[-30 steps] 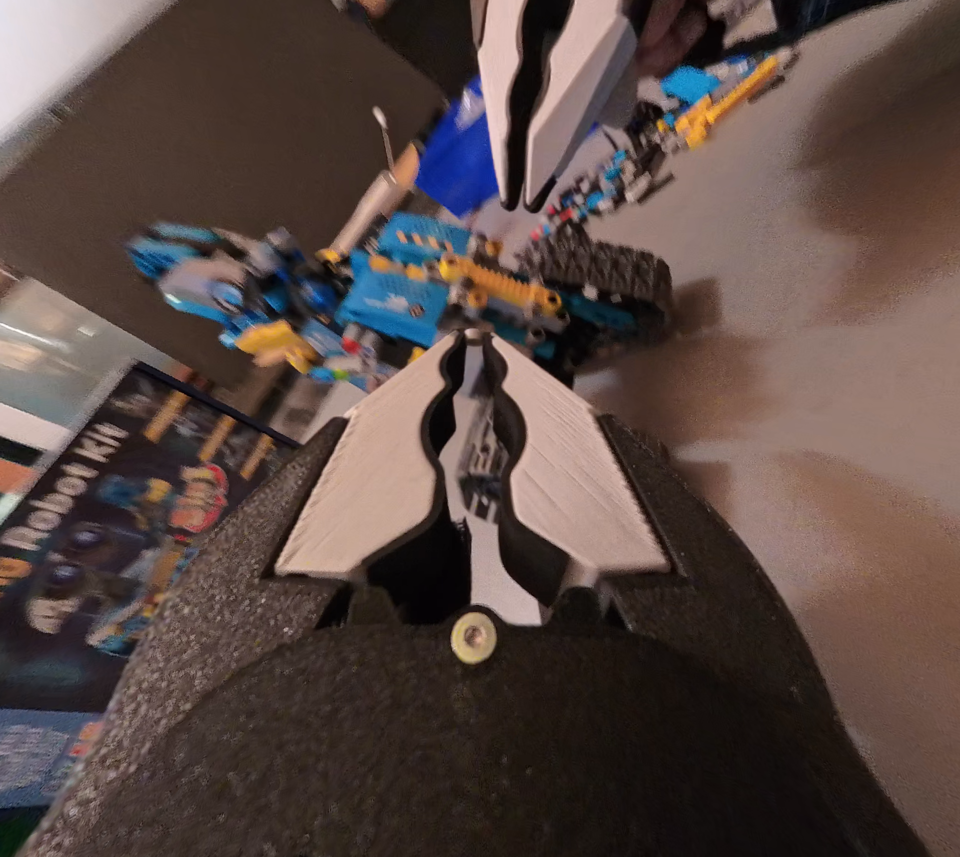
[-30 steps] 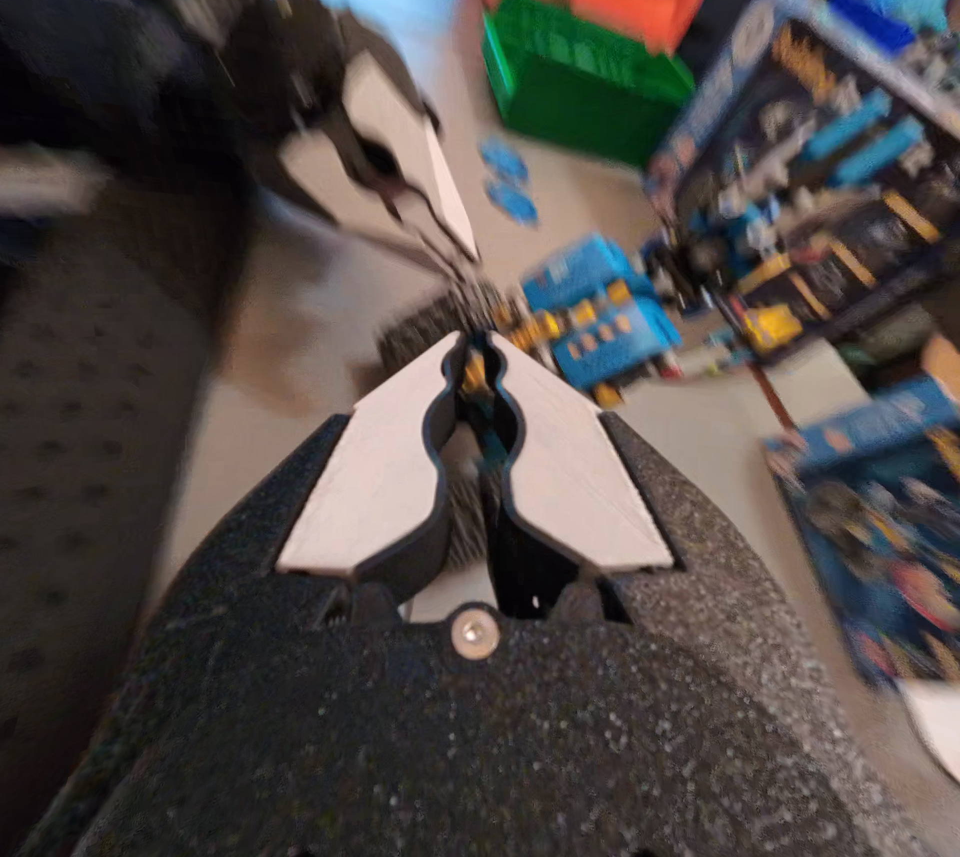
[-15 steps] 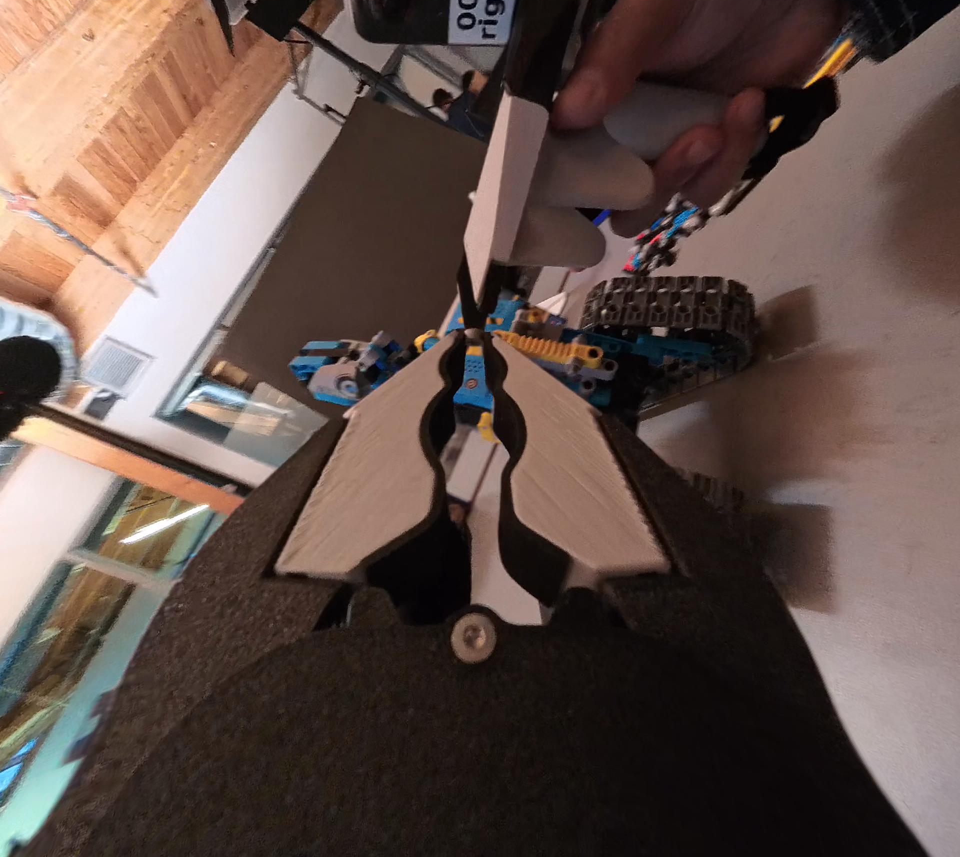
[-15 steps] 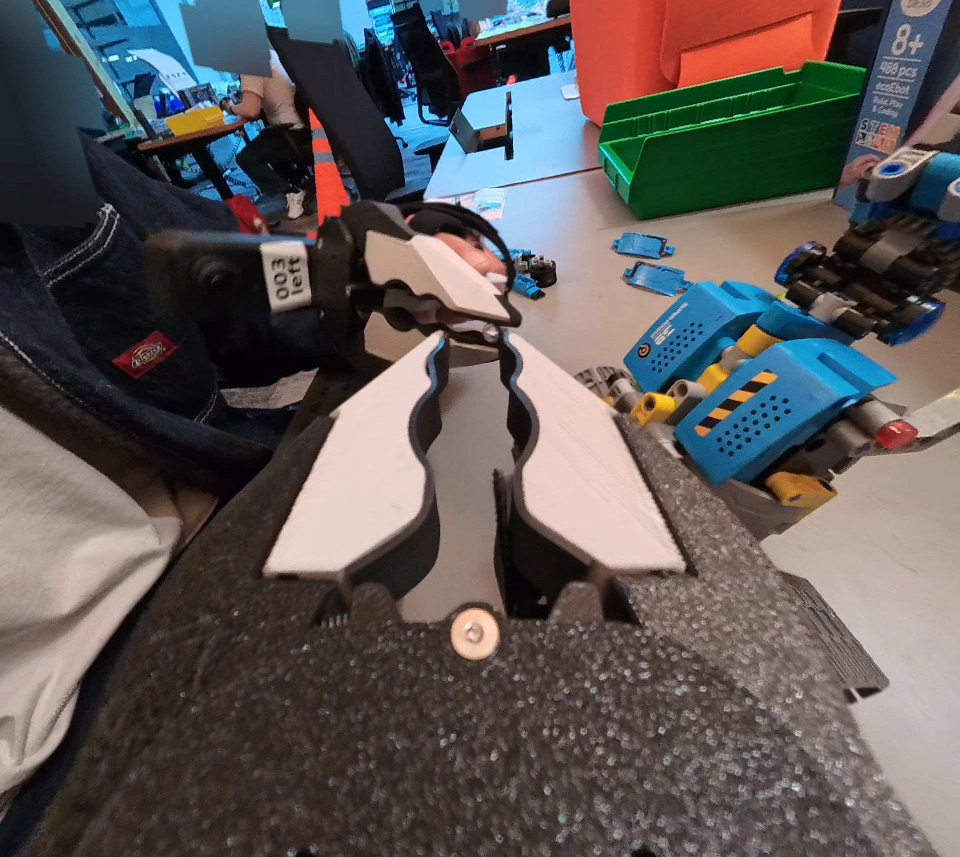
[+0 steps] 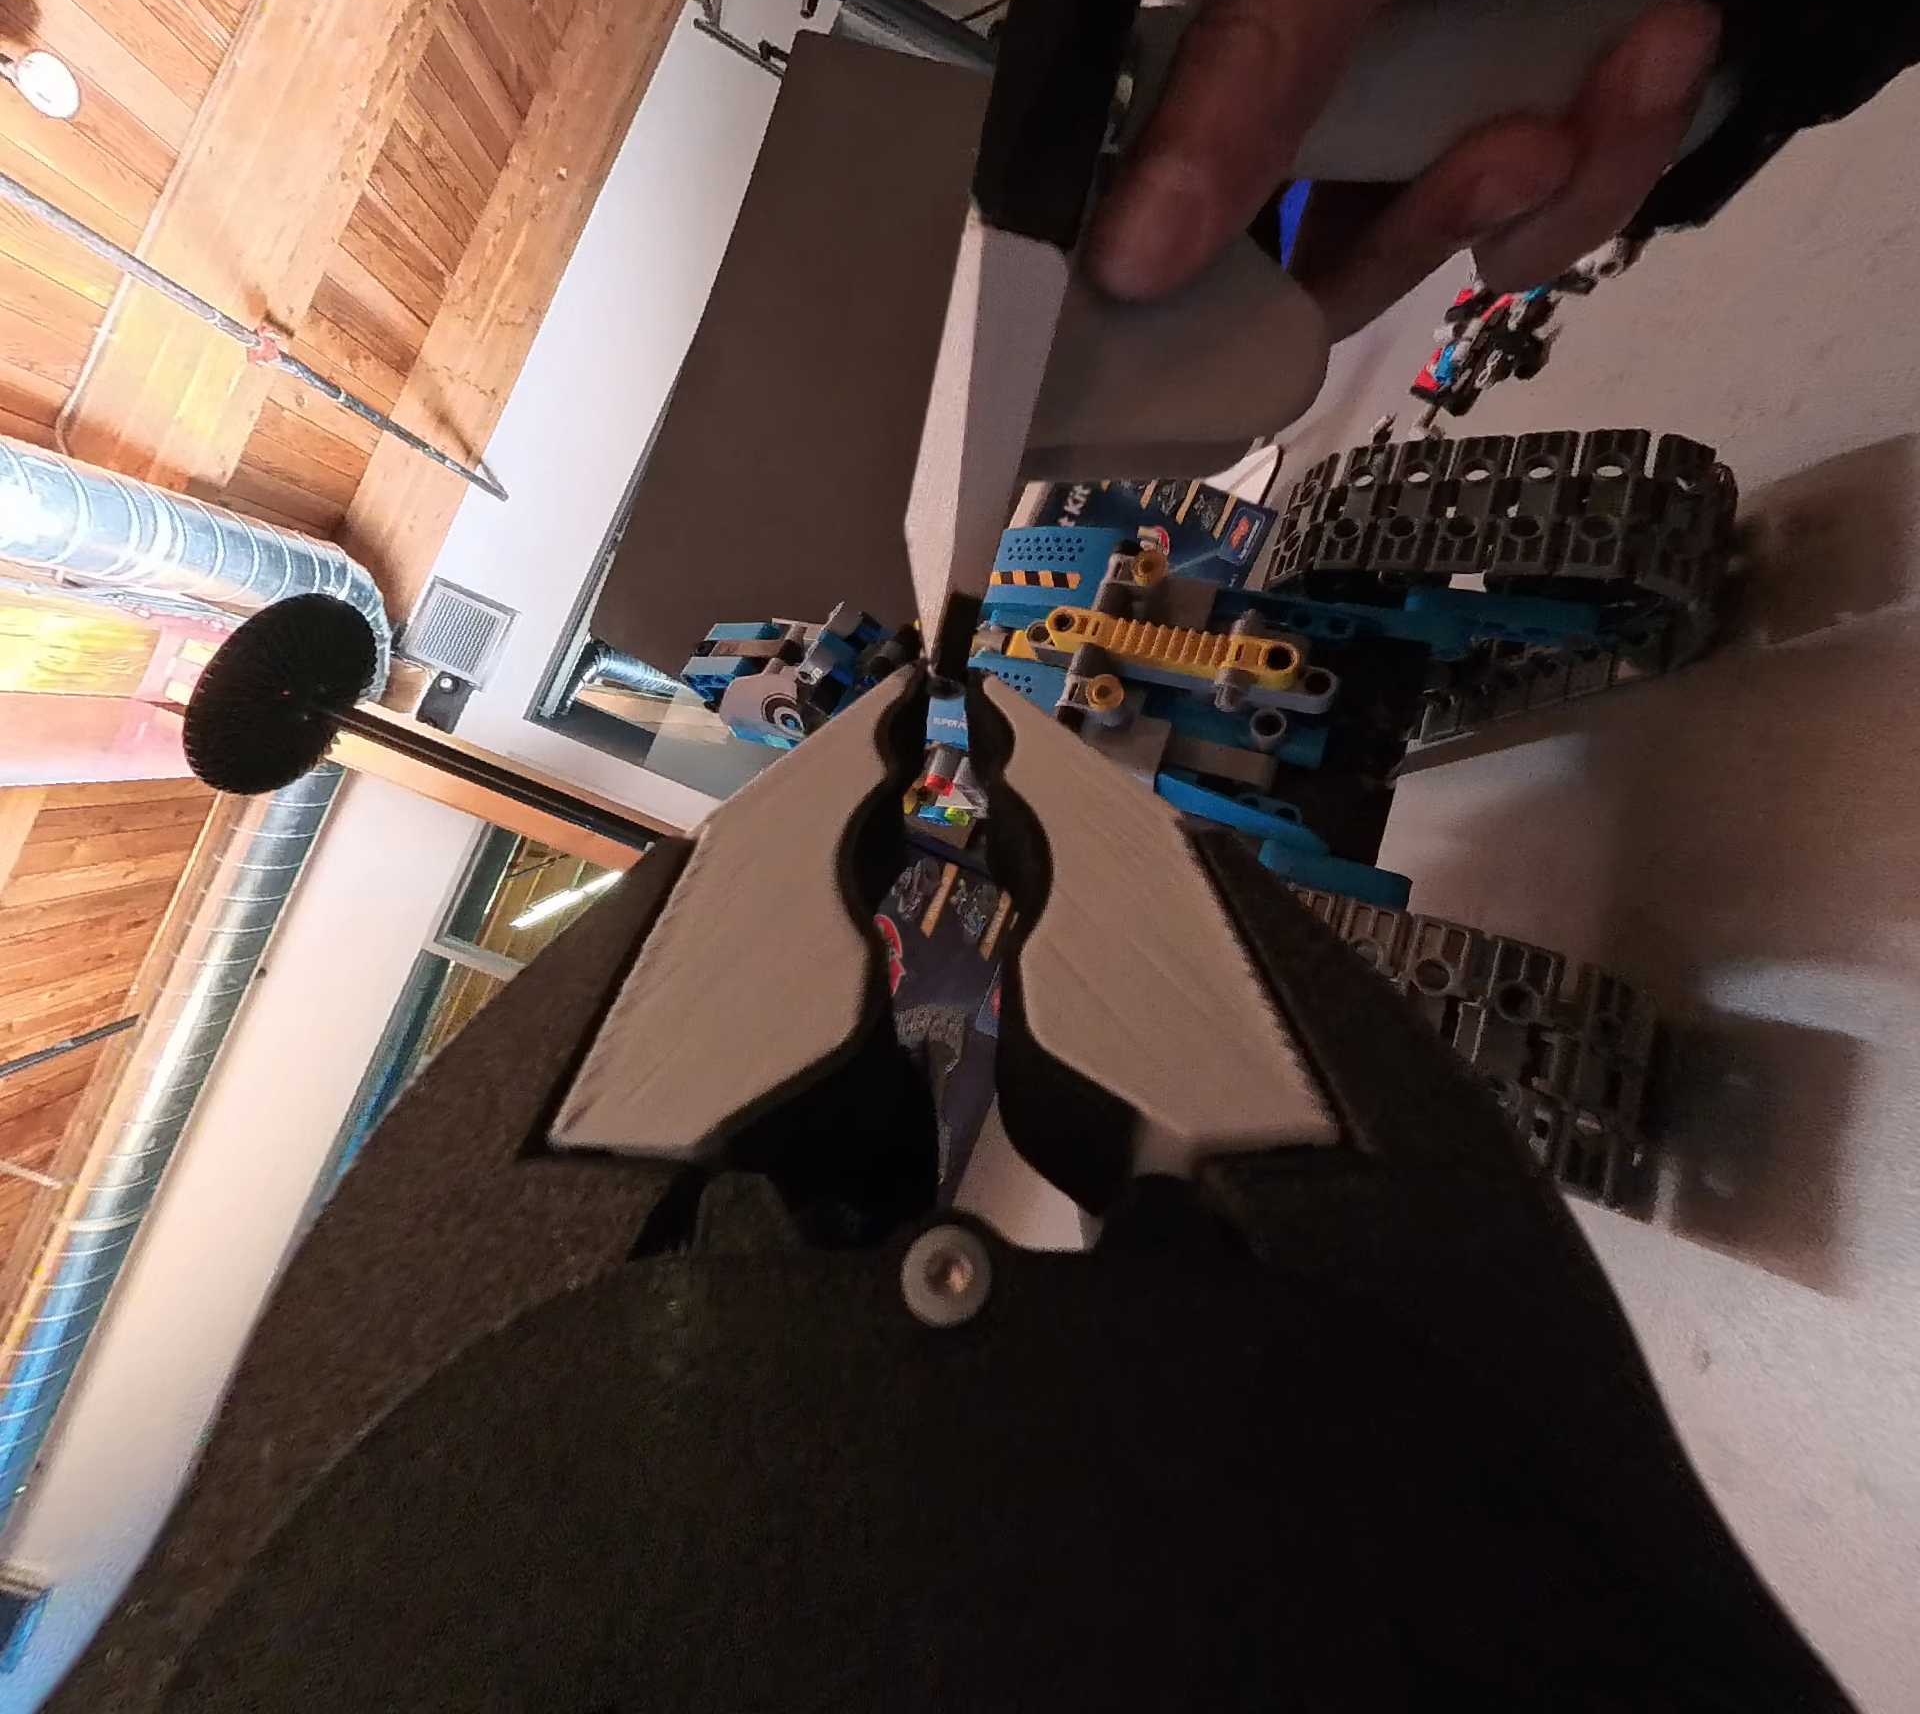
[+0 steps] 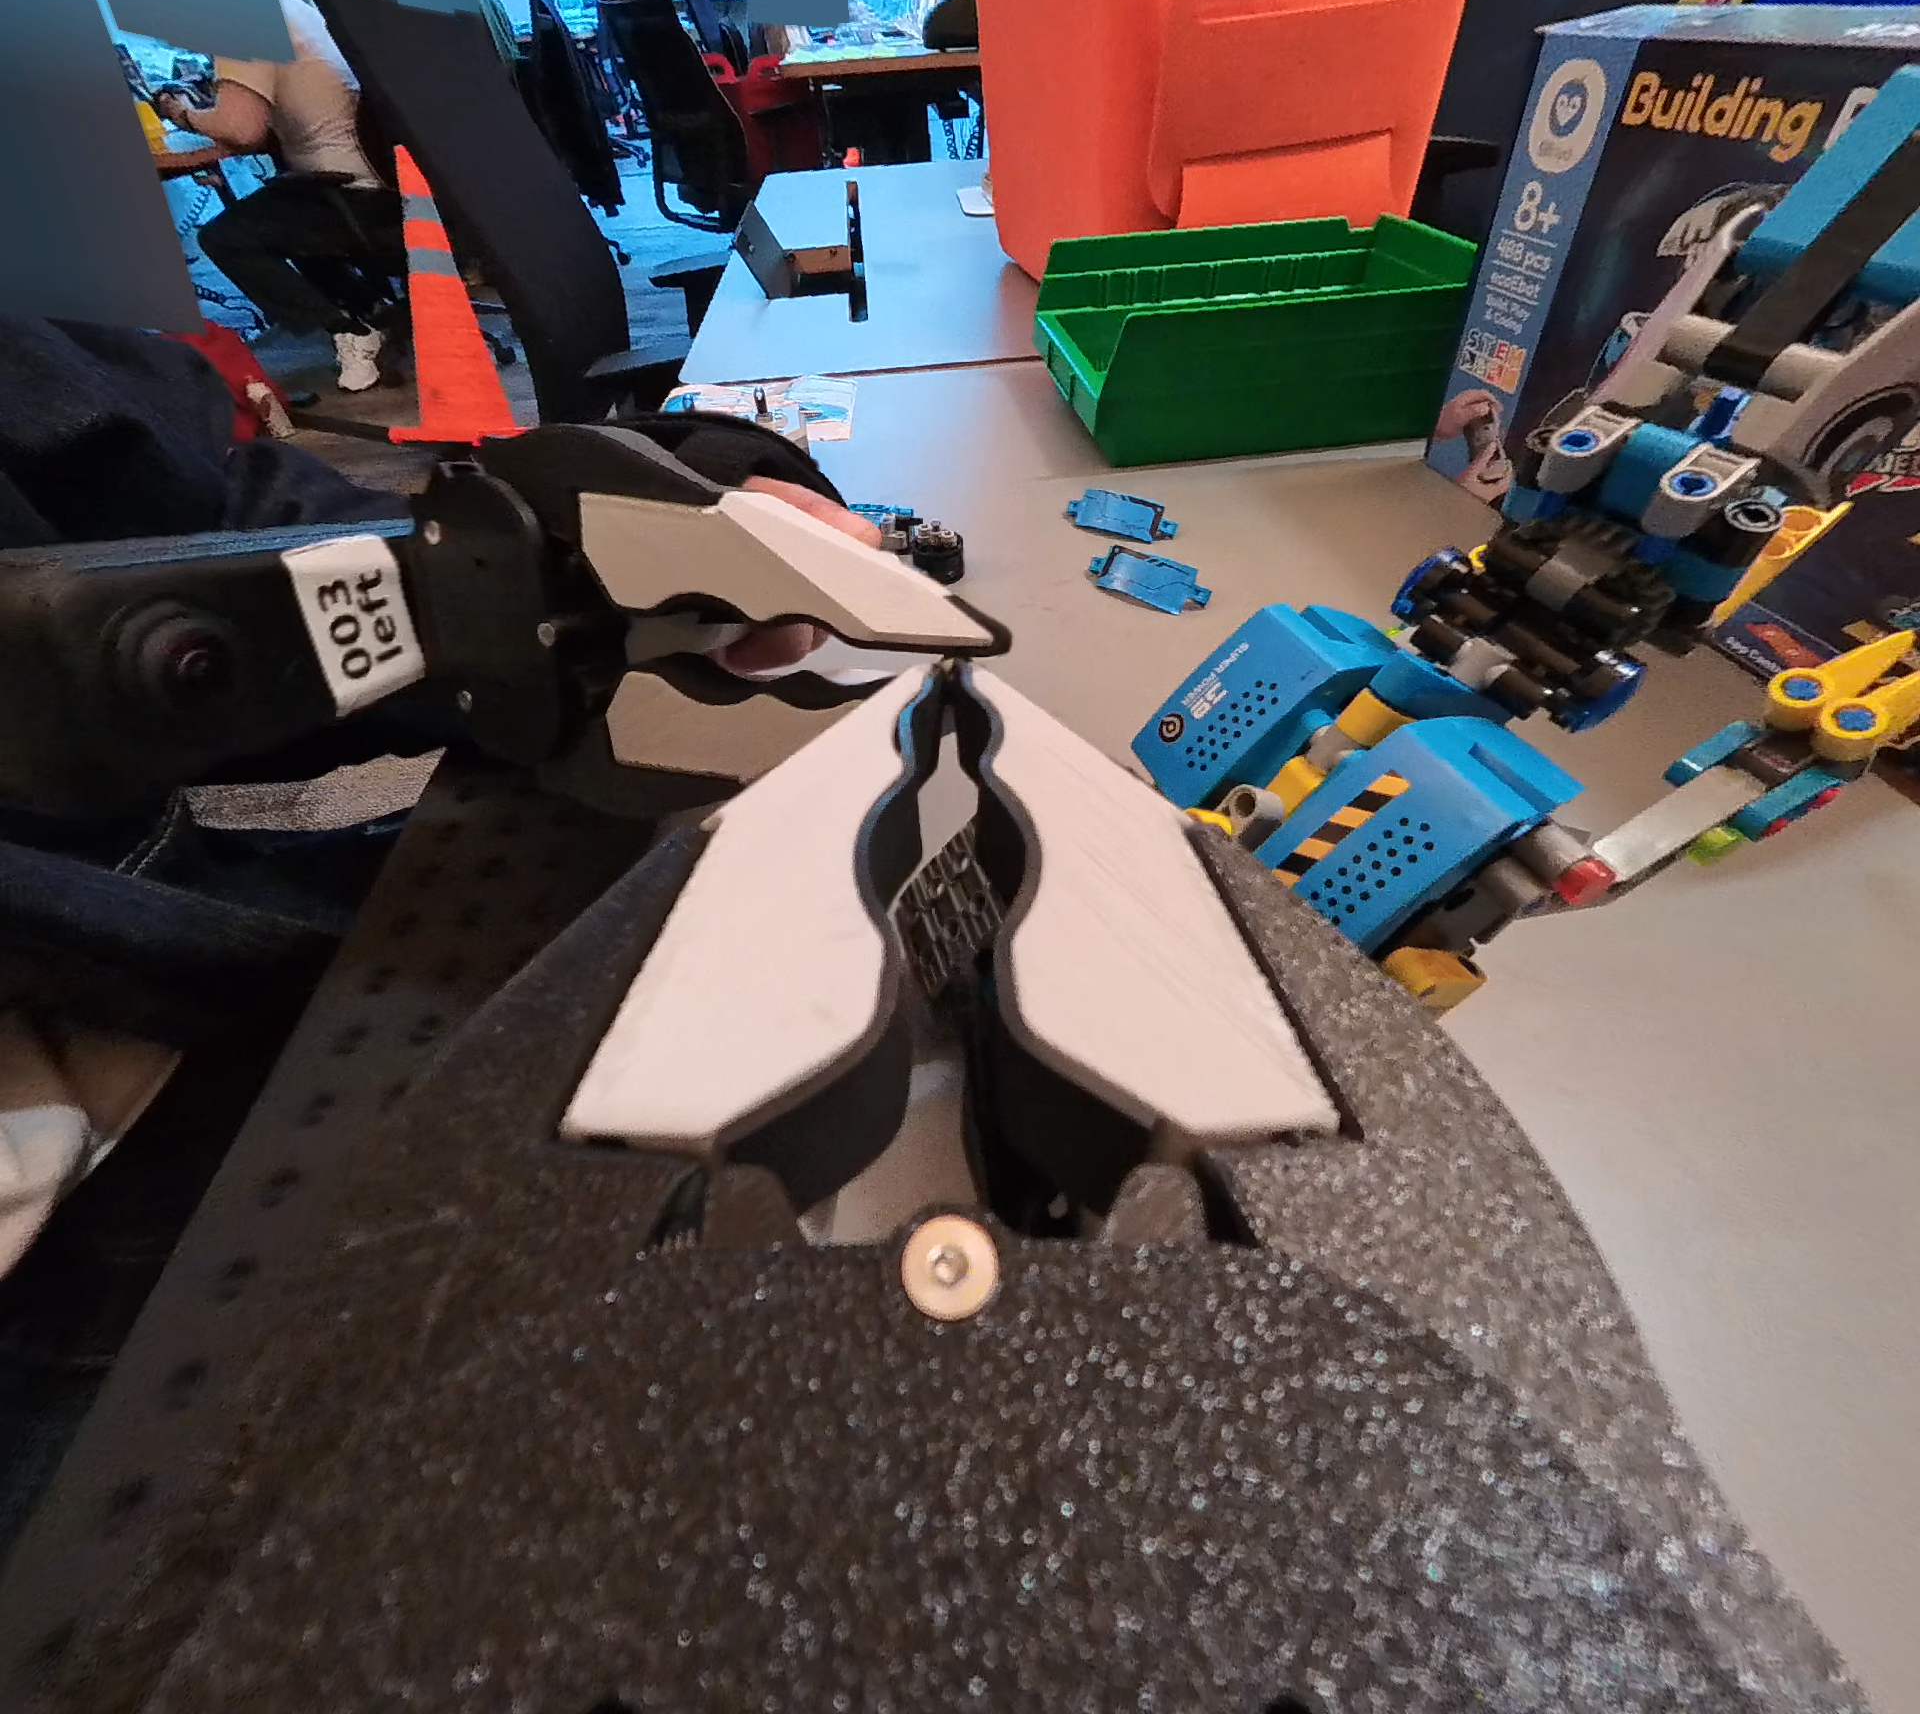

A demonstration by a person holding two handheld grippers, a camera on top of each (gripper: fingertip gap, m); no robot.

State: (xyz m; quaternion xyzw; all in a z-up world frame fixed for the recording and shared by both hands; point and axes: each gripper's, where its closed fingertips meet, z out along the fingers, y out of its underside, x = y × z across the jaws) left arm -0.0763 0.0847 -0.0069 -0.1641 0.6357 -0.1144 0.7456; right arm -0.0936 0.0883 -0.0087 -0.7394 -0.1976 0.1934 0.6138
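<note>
1. Meeting tip to tip above the table [image 6: 1662, 1145], left gripper [image 5: 948, 690] and right gripper [image 6: 948, 675] are both pressed together.
2. Anything pinched is too small to tell.
3. Toy robot [image 6: 1382, 791] beside them is partly hidden, its track [image 5: 1507, 521] cut off.

Printed matter visible: a white label [image 6: 353, 615] with digits and a word on the left hand-held gripper [image 6: 977, 641]; large lettering, an age mark and a piece count on the toy kit box [image 6: 1662, 210] standing on the desk [image 6: 1299, 469]; small print on the blue robot model [image 6: 1268, 708]; wording withheld.
</note>
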